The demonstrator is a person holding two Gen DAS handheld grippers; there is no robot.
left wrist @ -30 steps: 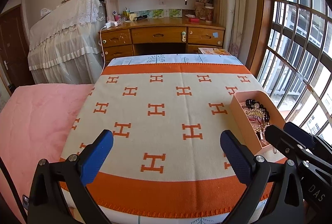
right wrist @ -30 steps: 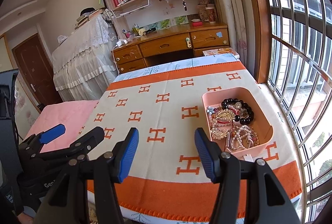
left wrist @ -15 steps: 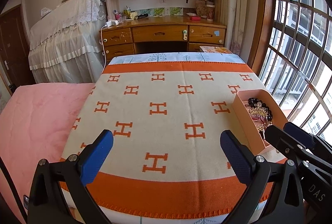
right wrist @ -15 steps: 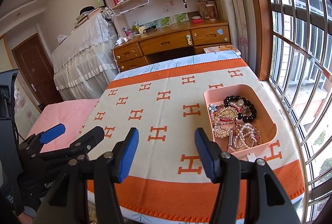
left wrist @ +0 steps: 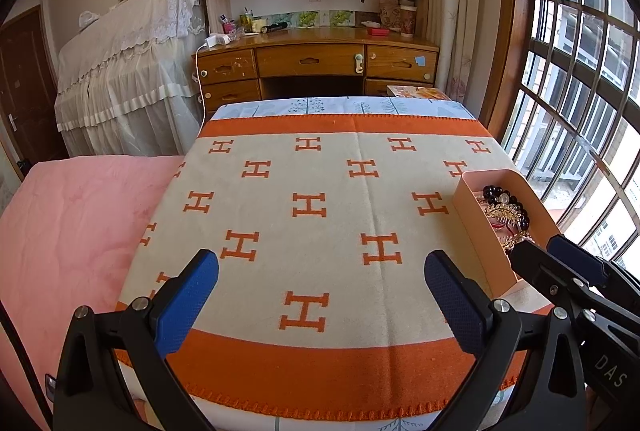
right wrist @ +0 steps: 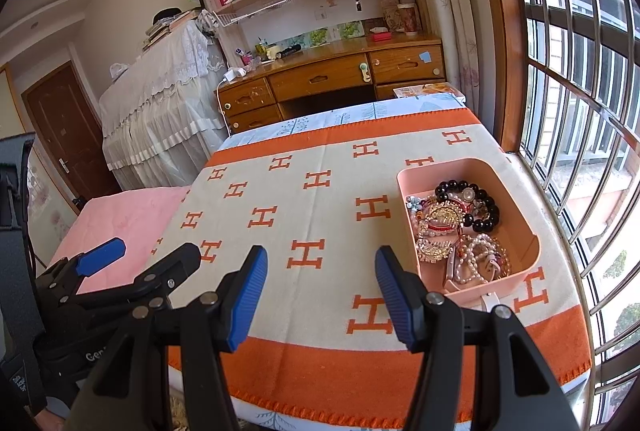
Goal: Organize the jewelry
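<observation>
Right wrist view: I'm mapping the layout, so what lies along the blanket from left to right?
Left tool → pink bedding → orange-and-cream blanket → pink tray holding black bead bracelet and pearl strands → barred window.

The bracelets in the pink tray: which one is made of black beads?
The black bead bracelet at the far end of the pink tray; the pearl bracelet nearer the camera is white.
</observation>
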